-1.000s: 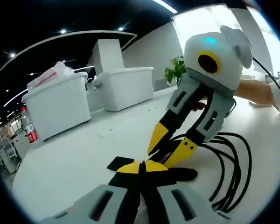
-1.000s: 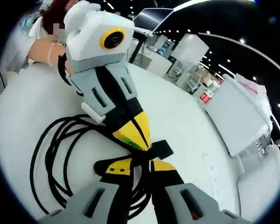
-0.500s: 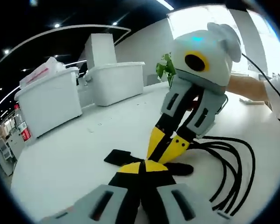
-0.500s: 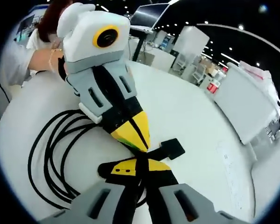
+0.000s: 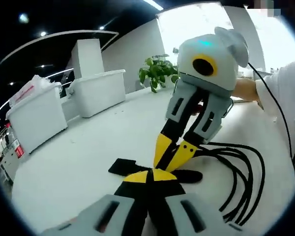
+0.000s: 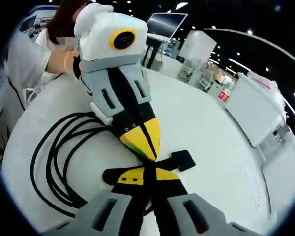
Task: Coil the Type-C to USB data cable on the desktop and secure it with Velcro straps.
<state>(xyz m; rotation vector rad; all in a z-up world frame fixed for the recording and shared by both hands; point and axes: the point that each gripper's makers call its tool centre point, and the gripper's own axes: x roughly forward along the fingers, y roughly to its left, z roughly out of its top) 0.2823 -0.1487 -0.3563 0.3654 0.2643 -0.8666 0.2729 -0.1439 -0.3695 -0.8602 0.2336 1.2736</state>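
Note:
The black data cable (image 5: 243,179) lies in a coil on the white desktop (image 5: 78,162), its loops gathered where both grippers meet. A black Velcro strap (image 5: 122,166) crosses that gathered spot, one flat end lying left of the jaws. My left gripper (image 5: 148,173) is shut on the strap and bundle. My right gripper (image 5: 170,158) reaches in from the upper right, tips together just above. In the right gripper view, the right gripper (image 6: 148,171) is shut on the strap (image 6: 183,160), the left gripper (image 6: 146,150) presses in from above, and the cable (image 6: 51,167) loops left.
White lidded bins (image 5: 35,118) (image 5: 97,91) and a potted plant (image 5: 157,73) stand at the back of the desktop. A person's hand and white sleeve (image 5: 280,91) hold the right gripper. More bins (image 6: 258,113) and a monitor (image 6: 164,22) stand beyond the table edge.
Both views have swung with the hands. The right gripper's tips, slightly apart a second ago, have come together over the strap. Both grippers stay at the gathered loops.

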